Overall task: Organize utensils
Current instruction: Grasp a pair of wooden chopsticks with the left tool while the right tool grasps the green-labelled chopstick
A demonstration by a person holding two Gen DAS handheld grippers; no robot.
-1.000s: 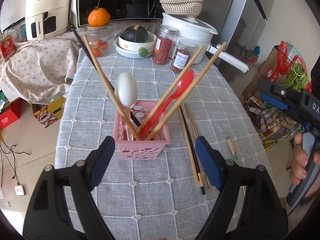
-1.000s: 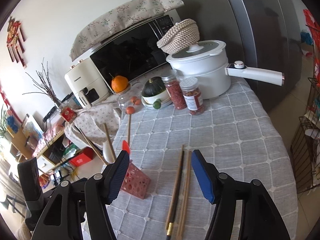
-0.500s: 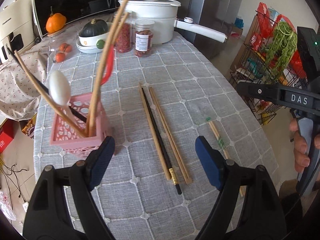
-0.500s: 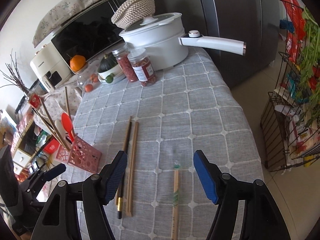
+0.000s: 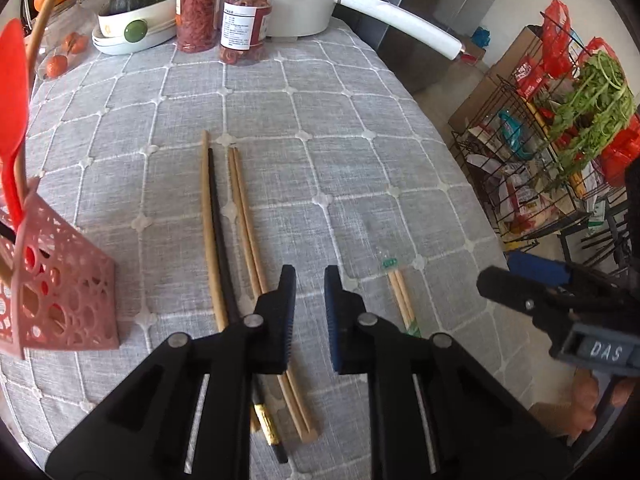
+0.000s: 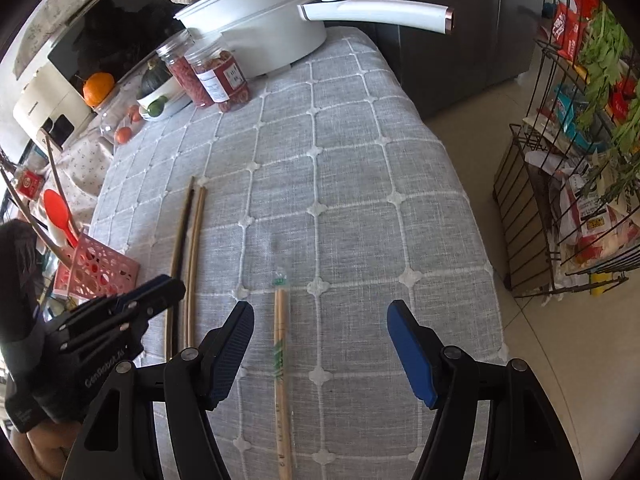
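Observation:
A pink perforated holder (image 5: pixel 56 300) stands at the left with a red spoon (image 5: pixel 12 120) and chopsticks in it; it also shows in the right wrist view (image 6: pixel 96 268). Several loose chopsticks (image 5: pixel 224 236) lie on the grey checked cloth, also seen in the right wrist view (image 6: pixel 188 256). A wrapped wooden pair (image 6: pixel 280 364) lies further right, also in the left wrist view (image 5: pixel 402 300). My left gripper (image 5: pixel 310 312) is nearly shut and empty, just right of the loose chopsticks. My right gripper (image 6: pixel 320 344) is open, straddling the wrapped pair.
At the table's far end stand a white pot (image 6: pixel 260 28) with a long handle, two jars (image 5: pixel 222 20) and a bowl with a squash (image 5: pixel 132 12). A wire rack (image 6: pixel 572 184) with groceries stands on the floor beyond the table's right edge.
My left gripper has swung right from the pink holder toward the loose chopsticks and narrowed from wide open to nearly shut. My right gripper has moved down over the wrapped pair.

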